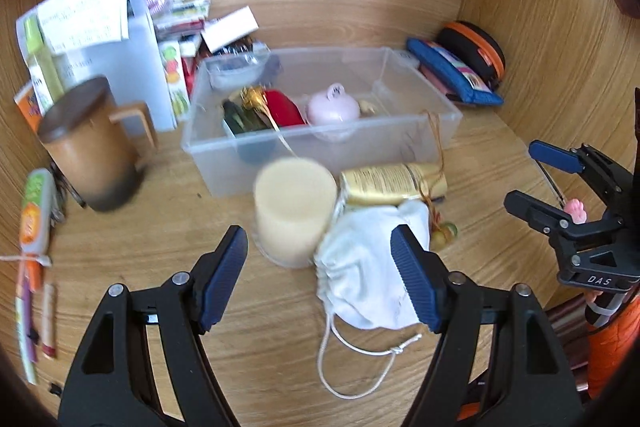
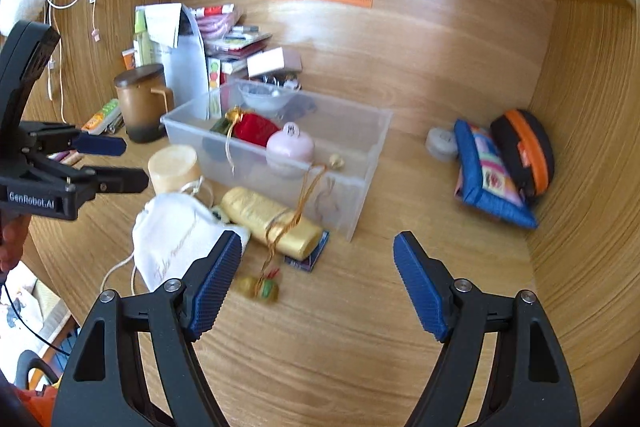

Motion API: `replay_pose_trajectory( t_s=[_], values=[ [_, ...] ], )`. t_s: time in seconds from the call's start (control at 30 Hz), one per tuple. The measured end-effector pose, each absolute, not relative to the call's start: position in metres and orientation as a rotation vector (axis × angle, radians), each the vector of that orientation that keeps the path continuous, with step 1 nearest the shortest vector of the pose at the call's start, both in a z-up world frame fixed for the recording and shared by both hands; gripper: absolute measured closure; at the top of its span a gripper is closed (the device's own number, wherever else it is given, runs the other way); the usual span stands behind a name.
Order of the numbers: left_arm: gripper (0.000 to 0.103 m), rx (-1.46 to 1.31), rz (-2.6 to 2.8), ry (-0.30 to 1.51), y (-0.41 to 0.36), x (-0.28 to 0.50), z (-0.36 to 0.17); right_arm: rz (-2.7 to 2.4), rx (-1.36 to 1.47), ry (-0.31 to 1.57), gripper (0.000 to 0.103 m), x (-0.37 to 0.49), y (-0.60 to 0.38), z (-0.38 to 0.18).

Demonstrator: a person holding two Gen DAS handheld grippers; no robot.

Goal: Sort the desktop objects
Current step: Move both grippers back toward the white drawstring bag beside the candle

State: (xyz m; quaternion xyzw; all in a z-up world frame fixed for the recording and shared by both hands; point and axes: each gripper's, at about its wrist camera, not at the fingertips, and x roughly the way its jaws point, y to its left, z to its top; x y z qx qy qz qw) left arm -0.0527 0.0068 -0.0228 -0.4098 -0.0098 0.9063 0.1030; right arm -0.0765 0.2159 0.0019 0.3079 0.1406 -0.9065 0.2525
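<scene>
While both grippers hover over the desk, we note the left gripper (image 1: 320, 279) wide open and empty; between and just beyond its jaws lie the white drawstring pouch (image 1: 368, 267) and the upright cream cylinder (image 1: 294, 211). Our right gripper (image 2: 318, 285) also stands wide open, holding nothing, with the tassel charm (image 2: 262, 287) just ahead of its left jaw. Beyond lies the gold pouch (image 2: 272, 223), flat, its long axis running along the clear bin (image 2: 372, 163) wall. We judge the loose items sit clustered there awaiting the bin.
</scene>
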Motion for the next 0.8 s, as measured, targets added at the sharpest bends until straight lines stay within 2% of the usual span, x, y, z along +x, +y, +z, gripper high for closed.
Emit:
replay_pose_trajectory(
  t_s=[0.33, 0.67, 0.8],
  values=[
    [0.029, -1.292, 2.605, -0.144, 0.016, -0.051, -0.06, -2.401, 0.949, 0.388, 0.027, -0.077, 0.217, -0.034],
    [0.029, -1.309, 2.565, -0.257, 0.014, -0.055, -0.07, -2.283, 1.046, 0.342, 0.029, -0.09, 0.204, -0.062],
    [0.029, -1.317, 2.545, -0.258, 0.017, -0.059, -0.072, -2.252, 1.056, 0.353, 0.034, -0.095, 0.197, -0.067]
  ],
)
